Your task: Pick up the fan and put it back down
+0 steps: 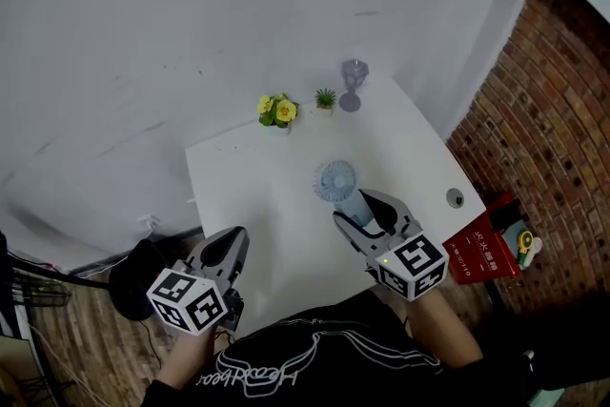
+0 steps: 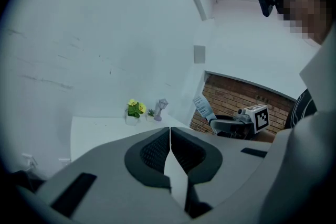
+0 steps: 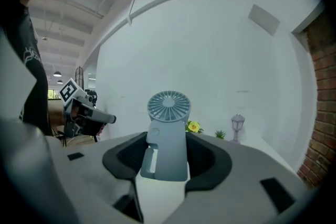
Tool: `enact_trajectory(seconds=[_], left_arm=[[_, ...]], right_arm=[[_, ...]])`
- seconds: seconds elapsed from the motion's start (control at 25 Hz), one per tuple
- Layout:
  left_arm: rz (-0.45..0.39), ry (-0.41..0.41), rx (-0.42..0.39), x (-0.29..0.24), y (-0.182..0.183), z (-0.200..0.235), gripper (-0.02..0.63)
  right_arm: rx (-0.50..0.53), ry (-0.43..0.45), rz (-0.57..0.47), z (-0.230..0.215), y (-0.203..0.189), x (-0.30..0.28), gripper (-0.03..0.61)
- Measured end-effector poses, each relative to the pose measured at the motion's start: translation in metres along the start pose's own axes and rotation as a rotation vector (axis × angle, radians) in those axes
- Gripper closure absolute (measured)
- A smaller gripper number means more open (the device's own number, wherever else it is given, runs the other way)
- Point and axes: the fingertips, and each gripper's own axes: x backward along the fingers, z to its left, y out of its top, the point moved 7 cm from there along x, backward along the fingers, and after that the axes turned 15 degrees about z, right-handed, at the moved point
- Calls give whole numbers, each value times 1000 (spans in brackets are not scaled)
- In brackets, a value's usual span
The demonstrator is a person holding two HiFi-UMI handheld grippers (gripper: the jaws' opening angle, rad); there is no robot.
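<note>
Left gripper (image 1: pixel 233 241), nearest, at 7 o'clock: jaws pressed together, nothing between them. Right gripper (image 1: pixel 360 207) at 5 o'clock: jaws clamped on the handle of the blue fan (image 1: pixel 335 180), which is over the white table (image 1: pixel 267 195), head toward 11 o'clock. Flowers (image 1: pixel 277 111), small plant (image 1: pixel 326 98) and lamp (image 1: pixel 354 83) at 12 o'clock.

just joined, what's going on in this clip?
A person holds a gripper in each hand over a white table. The right gripper has its jaws closed on the handle of a small blue-grey handheld fan, holding it upright and apparently clear of the table. The left gripper is empty, jaws together, off to the side. A pot of yellow flowers, a small green plant and a little lantern ornament sit at the table's far edge.
</note>
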Motion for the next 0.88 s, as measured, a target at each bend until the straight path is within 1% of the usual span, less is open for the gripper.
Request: enact_trajectory(seconds=[0.16, 0.32, 0.56, 0.72, 0.88], left_arm=[[-17, -1, -16, 0, 8, -4, 580], [-4, -1, -22, -1, 9, -8, 580], [3, 7, -11, 2, 7, -5, 580], [3, 10, 2, 2, 4, -1, 580], [15, 15, 16, -2, -3, 4, 580]], right_arm=[[32, 11, -39, 2, 12, 13, 359], [32, 21, -44, -1, 12, 14, 359], [14, 31, -14, -2, 9, 5, 359], [-30, 60, 3, -3, 4, -3, 359], [-51, 61, 47, -7, -9, -15, 359]])
